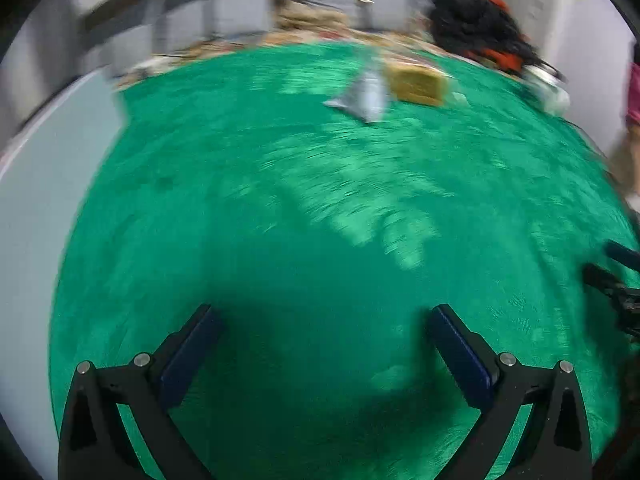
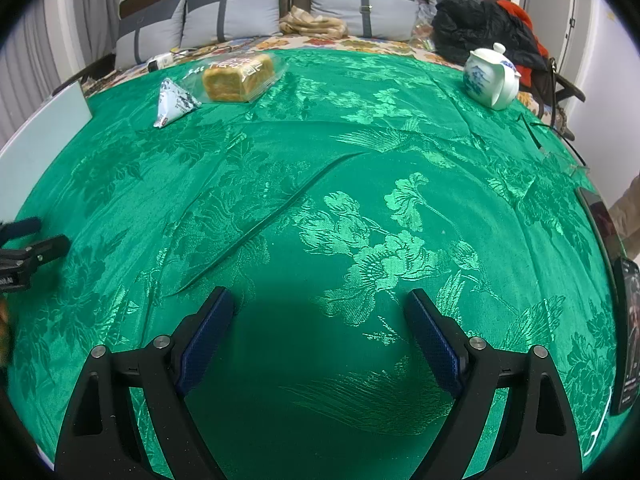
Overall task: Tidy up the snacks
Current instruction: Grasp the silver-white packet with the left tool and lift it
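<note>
A bagged loaf of bread (image 2: pixel 240 76) lies at the far left of the green tablecloth (image 2: pixel 320 200). A small silver triangular snack packet (image 2: pixel 174 102) lies just left of it. Both show blurred in the left wrist view, the loaf (image 1: pixel 418 84) and the packet (image 1: pixel 362 98). My left gripper (image 1: pixel 324 316) is open and empty, low over bare cloth, well short of the snacks. My right gripper (image 2: pixel 320 300) is open and empty over the cloth's middle. The left gripper's side shows at the right wrist view's left edge (image 2: pixel 24 256).
A white and blue teapot (image 2: pixel 490 76) stands at the far right. A phone (image 2: pixel 626 336) lies at the right edge. A white board (image 2: pixel 44 120) borders the cloth on the left. Pillows (image 2: pixel 232 12) and a dark jacket (image 2: pixel 480 28) lie behind.
</note>
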Demonstrator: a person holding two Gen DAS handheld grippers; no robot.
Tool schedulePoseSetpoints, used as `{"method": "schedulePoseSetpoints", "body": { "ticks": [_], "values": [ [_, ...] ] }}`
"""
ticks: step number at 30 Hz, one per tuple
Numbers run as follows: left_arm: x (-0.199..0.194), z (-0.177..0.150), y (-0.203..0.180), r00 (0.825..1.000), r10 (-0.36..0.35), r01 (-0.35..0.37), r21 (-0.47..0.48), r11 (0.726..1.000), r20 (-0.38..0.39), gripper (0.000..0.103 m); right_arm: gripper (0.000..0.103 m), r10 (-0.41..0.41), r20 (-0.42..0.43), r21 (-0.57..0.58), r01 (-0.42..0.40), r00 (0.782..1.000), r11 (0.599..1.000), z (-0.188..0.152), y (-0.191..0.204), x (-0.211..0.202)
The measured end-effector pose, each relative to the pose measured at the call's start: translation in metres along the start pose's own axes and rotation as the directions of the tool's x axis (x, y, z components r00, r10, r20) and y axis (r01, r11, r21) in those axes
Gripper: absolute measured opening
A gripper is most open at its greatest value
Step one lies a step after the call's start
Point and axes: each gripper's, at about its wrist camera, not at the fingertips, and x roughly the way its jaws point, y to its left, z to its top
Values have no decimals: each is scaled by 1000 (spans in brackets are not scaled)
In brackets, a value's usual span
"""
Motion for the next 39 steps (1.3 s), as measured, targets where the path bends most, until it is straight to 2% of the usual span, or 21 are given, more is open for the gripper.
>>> {"method": "schedulePoseSetpoints", "body": {
  "ticks": [1,3,6,10,15,16,17,19,20,23,26,33,37,39],
  "values": [
    [1,15,-1,999,-37,37,15,999,4,103,90,0,0,0,0,1000,1000,0,0,0],
    [3,52,-3,997,-59,56,49,997,56,103,90,0,0,0,0,1000,1000,0,0,0],
    [27,106,-10,997,-62,56,100,993,56,103,90,0,0,0,0,1000,1000,0,0,0],
    [64,143,-16,998,-20,12,119,993,67,101,90,0,0,-1,0,1000,1000,0,0,0],
    [99,157,-18,999,3,-9,115,993,52,80,90,0,0,-1,0,1000,1000,0,0,0],
    [104,159,-17,999,-9,4,113,994,46,70,90,0,0,-1,0,1000,1000,0,0,0],
    [104,160,-16,997,-31,24,106,994,64,51,90,-2,0,-1,2,1000,1000,0,0,0],
    [103,163,-13,997,-42,36,85,996,65,39,90,-2,0,2,2,1000,1000,0,-1,0],
    [101,164,-13,997,-38,33,77,996,64,37,90,-4,1,3,4,1000,1000,0,-1,-1],
    [89,156,-13,998,-11,6,82,997,58,36,90,-5,1,7,5,1000,1000,0,-3,0],
    [58,135,-12,999,-12,9,58,998,44,36,90,-5,1,8,5,1000,1000,0,-3,0],
    [-38,55,-13,1000,-11,11,6,1000,-16,36,90,-6,1,9,6,1000,1000,1,-4,0],
    [-49,12,-17,999,11,-11,8,1000,-45,37,90,-7,1,9,7,1000,1000,1,-4,0],
    [-39,-6,-15,999,23,-22,10,1000,-41,44,90,-6,1,9,6,1000,1000,1,-4,0]
  ]
}}
